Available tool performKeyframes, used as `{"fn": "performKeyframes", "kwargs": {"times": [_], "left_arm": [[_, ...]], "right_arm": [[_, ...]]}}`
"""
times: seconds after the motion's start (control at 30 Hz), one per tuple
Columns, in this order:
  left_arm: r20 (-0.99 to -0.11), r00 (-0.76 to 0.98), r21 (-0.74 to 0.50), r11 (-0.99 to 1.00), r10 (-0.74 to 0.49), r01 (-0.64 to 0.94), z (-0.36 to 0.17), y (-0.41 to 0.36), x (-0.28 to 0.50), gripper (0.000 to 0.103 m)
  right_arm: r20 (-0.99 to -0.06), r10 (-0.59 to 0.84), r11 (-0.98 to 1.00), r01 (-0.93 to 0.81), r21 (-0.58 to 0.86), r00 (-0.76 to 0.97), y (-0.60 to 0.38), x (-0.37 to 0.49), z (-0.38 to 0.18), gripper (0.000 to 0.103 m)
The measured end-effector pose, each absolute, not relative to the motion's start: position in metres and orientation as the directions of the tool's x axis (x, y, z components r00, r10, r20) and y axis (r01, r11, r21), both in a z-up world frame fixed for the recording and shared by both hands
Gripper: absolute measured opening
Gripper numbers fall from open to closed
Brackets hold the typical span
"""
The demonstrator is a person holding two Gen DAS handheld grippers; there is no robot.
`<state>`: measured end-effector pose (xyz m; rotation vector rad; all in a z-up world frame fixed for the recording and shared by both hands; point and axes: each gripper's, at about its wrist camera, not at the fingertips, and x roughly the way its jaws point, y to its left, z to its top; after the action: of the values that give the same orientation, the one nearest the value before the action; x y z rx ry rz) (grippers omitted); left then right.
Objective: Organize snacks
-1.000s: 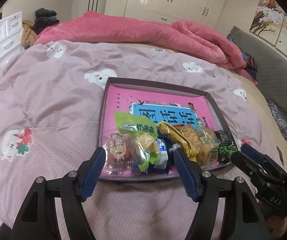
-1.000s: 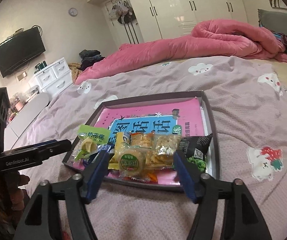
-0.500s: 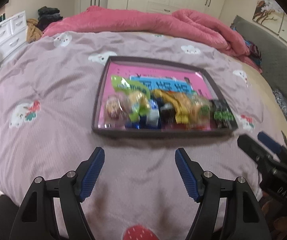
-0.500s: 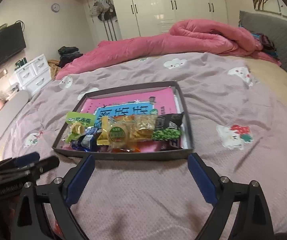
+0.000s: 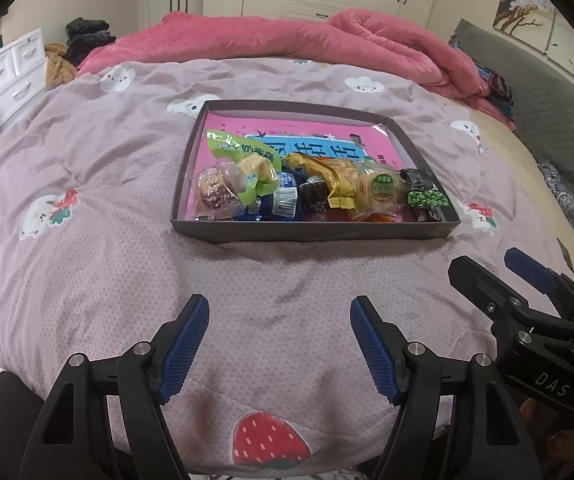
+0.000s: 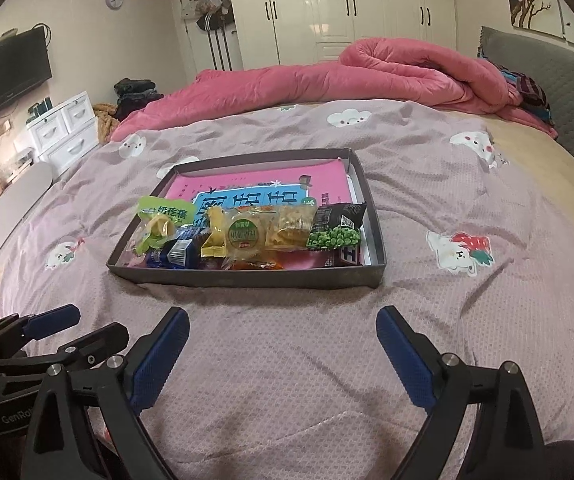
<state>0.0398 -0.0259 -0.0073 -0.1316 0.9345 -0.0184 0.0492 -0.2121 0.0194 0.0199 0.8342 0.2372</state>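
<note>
Crinkly, light snack packets (image 5: pixel 311 188) in the tray (image 5: pixel 315 232) — best pinched at sealed edges; left gripper (image 5: pixel 279 344) and right gripper (image 6: pixel 283 356) are spread, empty.

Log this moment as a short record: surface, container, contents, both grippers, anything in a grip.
surface: bed with a mauve bedspread, pink quilt bunched at the far end
container: shallow dark tray resting on the bedspread
contents: pink book lying flat in the tray, snack packets heaped along the near edge, among them a green pea packet and a round biscuit packet
left gripper: open, over bare bedspread short of the tray
right gripper: open, jaws have just been opening, nothing between them
held: nothing
</note>
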Motion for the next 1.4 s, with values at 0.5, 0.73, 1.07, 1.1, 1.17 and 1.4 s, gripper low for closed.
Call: {"fn": "performKeyframes", "kwargs": {"times": [0.5,0.73,1.07,1.1,1.17,1.4], "left_arm": [[-0.795,0.603,-0.121,0.992,-0.073,-0.038,-0.0039,-0.0273,0.0383,0.075],[-0.796,0.602,-0.123,0.991,-0.069,-0.049,-0.0035,-0.0256,0.0385,0.075],[-0.797,0.6,-0.125,0.991,-0.072,-0.047,-0.0033,-0.0244,0.0384,0.075],[-0.796,0.6,-0.126,0.991,-0.073,-0.046,-0.0032,-0.0246,0.0383,0.075],[-0.797,0.6,-0.125,0.991,-0.072,-0.046,-0.003,-0.0247,0.0382,0.075],[-0.795,0.603,-0.122,0.991,-0.07,-0.045,-0.0018,-0.0251,0.0376,0.075]], "right_arm": [[-0.744,0.207,0.977,-0.177,0.12,0.636,-0.2168,0.0495,0.0171,0.095],[-0.746,0.202,0.978,-0.174,0.118,0.635,-0.217,0.0498,0.016,0.095],[-0.746,0.193,0.979,-0.17,0.108,0.637,-0.2177,0.0501,0.0159,0.095],[-0.746,0.194,0.979,-0.17,0.109,0.637,-0.2176,0.0499,0.0161,0.095],[-0.747,0.191,0.98,-0.169,0.106,0.636,-0.2177,0.0499,0.0162,0.095],[-0.747,0.189,0.98,-0.168,0.105,0.637,-0.2179,0.0499,0.0163,0.095]]}}
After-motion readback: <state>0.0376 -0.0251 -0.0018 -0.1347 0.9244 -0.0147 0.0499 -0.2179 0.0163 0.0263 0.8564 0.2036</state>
